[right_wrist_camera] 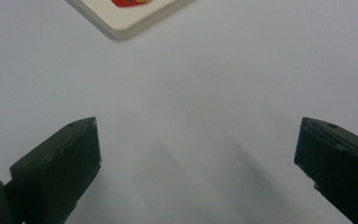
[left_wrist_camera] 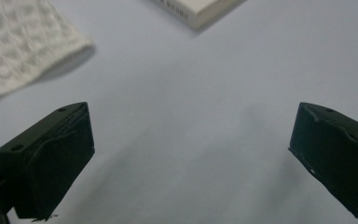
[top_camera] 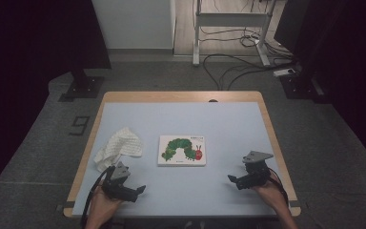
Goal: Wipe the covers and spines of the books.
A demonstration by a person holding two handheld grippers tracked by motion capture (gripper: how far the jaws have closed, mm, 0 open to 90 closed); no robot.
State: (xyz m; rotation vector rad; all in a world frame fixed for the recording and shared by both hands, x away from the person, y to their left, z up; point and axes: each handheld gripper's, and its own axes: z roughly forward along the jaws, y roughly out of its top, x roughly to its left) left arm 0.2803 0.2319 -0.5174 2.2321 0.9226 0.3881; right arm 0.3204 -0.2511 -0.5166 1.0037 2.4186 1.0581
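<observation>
A white board book (top_camera: 181, 150) with a green caterpillar on its cover lies flat in the middle of the pale blue table top (top_camera: 181, 124). A crumpled white knitted cloth (top_camera: 119, 146) lies to its left. My left gripper (top_camera: 139, 191) hovers near the front left, below the cloth, jaws wide open and holding nothing. My right gripper (top_camera: 232, 180) sits at the front right, also open. In the left gripper view (left_wrist_camera: 191, 154) the cloth (left_wrist_camera: 18, 42) is at top left and the book's corner (left_wrist_camera: 200, 11) at top. The right gripper view (right_wrist_camera: 196, 158) has the book's corner (right_wrist_camera: 126, 16) ahead.
The table has a wooden rim (top_camera: 181, 96). Beyond it are dark stands (top_camera: 83, 81), a metal frame (top_camera: 231, 28) and loose cables (top_camera: 233, 67) on the grey floor.
</observation>
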